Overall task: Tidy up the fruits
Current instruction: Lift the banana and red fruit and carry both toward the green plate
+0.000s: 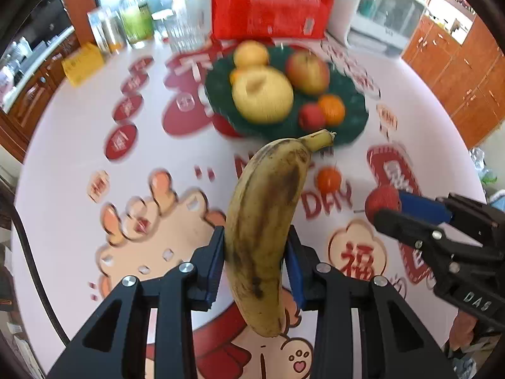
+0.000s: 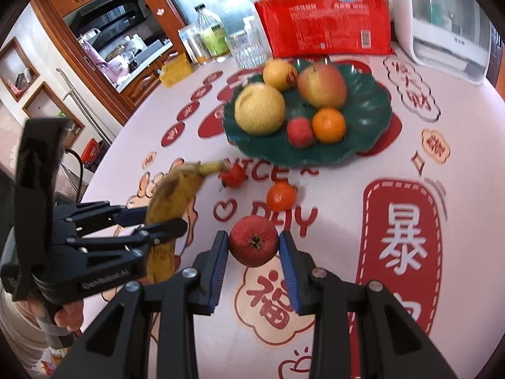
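Observation:
My left gripper [image 1: 255, 254] is shut on a spotted yellow banana [image 1: 265, 221] and holds it above the table; it also shows in the right wrist view [image 2: 172, 199]. My right gripper [image 2: 253, 246] is shut on a red fruit [image 2: 253, 244], seen from the left wrist view too [image 1: 382, 202]. A green plate [image 2: 366, 126] ahead holds a yellow pear [image 2: 259, 109], an apple [image 2: 322, 85], an orange [image 2: 328, 124], a small red fruit [image 2: 300, 132] and a yellow fruit [image 2: 279, 74]. A small orange [image 2: 281, 195] and a small red fruit [image 2: 233, 175] lie on the table before the plate.
The round table [image 2: 347, 205] has a white cloth with red prints. Behind the plate stand a red package [image 2: 325, 25], a glass [image 2: 247, 49], bottles [image 2: 213, 34] and a yellow box [image 2: 175, 69]. A white appliance [image 2: 448, 25] is at the back right.

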Tool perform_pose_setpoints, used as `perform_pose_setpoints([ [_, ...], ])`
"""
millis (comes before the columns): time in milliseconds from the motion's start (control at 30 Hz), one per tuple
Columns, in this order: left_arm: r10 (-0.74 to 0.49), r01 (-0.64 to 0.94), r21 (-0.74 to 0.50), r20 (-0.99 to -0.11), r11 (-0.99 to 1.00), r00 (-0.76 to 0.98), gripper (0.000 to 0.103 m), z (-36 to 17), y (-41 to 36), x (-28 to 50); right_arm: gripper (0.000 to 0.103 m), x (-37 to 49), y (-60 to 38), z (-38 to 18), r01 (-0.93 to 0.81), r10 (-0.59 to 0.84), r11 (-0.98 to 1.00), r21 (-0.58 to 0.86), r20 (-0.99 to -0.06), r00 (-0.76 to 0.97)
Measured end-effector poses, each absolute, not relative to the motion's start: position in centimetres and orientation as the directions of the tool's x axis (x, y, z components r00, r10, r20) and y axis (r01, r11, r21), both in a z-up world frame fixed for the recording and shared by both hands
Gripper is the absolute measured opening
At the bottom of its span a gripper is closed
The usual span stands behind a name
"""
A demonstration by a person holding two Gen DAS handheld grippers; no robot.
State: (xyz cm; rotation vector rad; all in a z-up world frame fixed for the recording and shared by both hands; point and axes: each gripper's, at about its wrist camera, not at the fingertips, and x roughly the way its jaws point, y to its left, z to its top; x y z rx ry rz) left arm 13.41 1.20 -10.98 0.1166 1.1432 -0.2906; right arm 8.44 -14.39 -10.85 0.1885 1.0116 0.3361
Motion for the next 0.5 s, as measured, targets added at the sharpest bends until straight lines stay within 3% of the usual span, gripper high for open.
perform_pose_setpoints([
  [500,-0.099,0.343,0.109,-0.839,0.933,0.535,0.034,-0.6,-0.7,22.4,0.033,14.7,-17.7,-1.3,-0.192,0.305,0.952,0.237,-0.725,0.618],
])
